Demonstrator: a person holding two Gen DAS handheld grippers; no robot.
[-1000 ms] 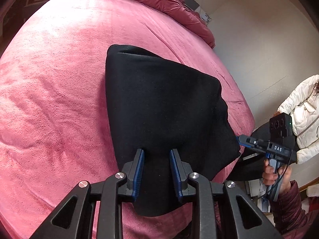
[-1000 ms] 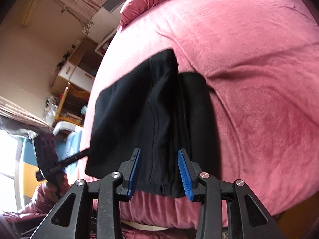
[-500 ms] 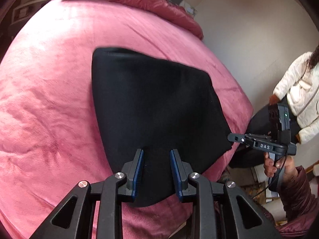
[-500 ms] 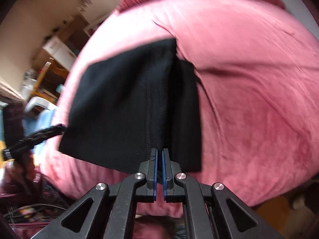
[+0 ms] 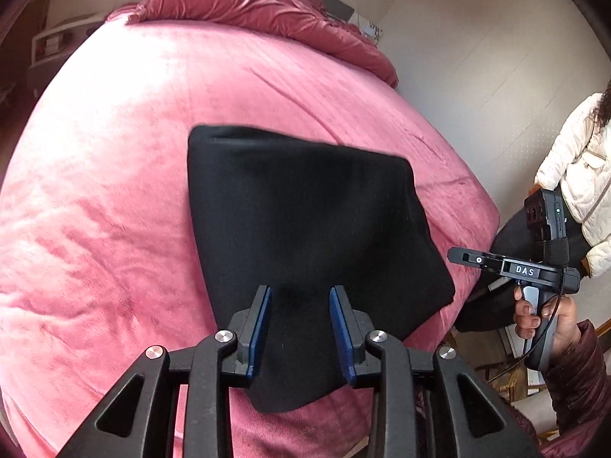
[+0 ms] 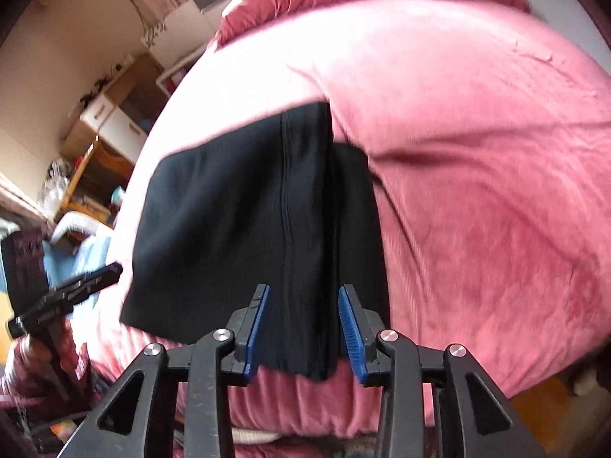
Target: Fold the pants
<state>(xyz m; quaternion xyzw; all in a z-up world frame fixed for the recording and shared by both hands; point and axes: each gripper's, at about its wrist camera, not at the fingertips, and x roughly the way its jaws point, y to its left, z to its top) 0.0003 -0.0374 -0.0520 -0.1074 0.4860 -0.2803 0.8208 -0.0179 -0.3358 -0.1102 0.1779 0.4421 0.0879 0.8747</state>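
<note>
Black pants (image 5: 305, 229) lie folded into a flat block near the edge of a pink bed (image 5: 114, 191). My left gripper (image 5: 300, 294) hovers over their near corner, and its jaws are opening with cloth behind them but no pad pressing on it. In the right wrist view the pants (image 6: 248, 229) show a long seam and a folded edge. My right gripper (image 6: 303, 294) hangs above that edge, its jaws also opening, with nothing pinched. Each gripper shows in the other's view: the right gripper (image 5: 456, 255) beside the bed, the left gripper (image 6: 114, 269) at the pants' left corner.
A bunched pink duvet (image 5: 259, 4) lies at the far end of the bed. A person in a white jacket (image 5: 580, 175) stands by the wall on the right. Wooden shelves and drawers (image 6: 103, 114) line the wall left of the bed. A hand (image 5: 542, 313) holds the right gripper's handle.
The right gripper's jaws shut half a second ago and now stand apart again. The left gripper has drawn back a little from the pants. The pants lie as before.
</note>
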